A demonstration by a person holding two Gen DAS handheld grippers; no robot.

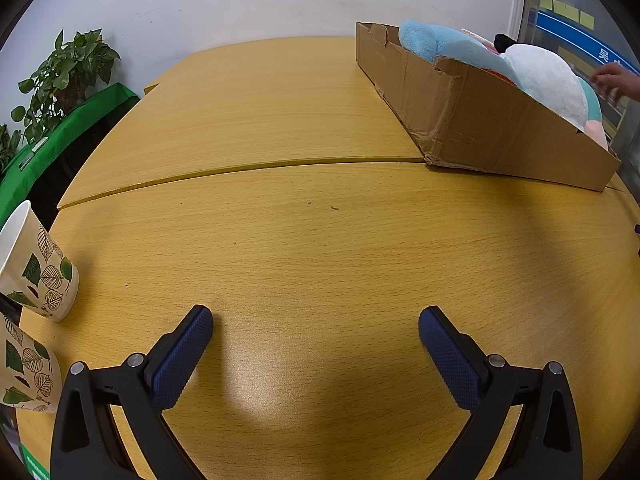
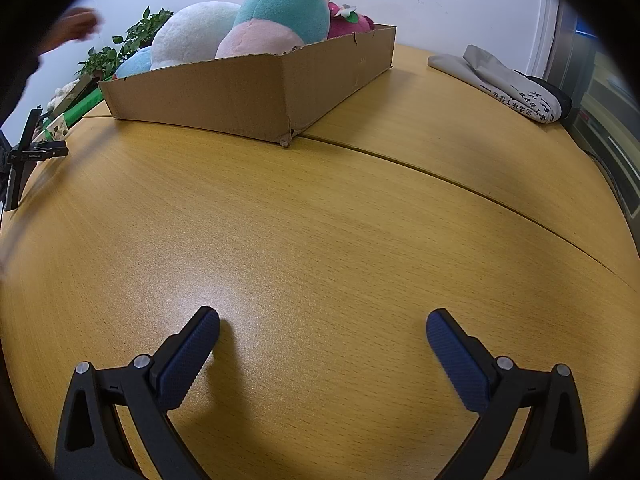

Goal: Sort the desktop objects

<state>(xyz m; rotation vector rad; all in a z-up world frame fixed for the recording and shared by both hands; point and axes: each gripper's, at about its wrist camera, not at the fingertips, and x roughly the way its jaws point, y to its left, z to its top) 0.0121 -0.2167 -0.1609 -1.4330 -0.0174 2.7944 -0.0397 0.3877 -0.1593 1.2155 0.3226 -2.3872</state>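
Both the left gripper (image 1: 316,320) and right gripper (image 2: 323,322) hover wide and empty over the table (image 1: 320,240); plush toys (image 2: 240,28) fill the cardboard box (image 2: 248,92)

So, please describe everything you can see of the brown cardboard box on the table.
The shallow brown cardboard box is a long open tray of worn corrugated card, with torn upper edges and a crushed near corner. It rests flat on the yellow wooden table, straddling the seam between two tabletop panels. Plush toys fill it, bulging above its rim: white, light blue, teal-and-pink and magenta ones. Neither tool touches it.
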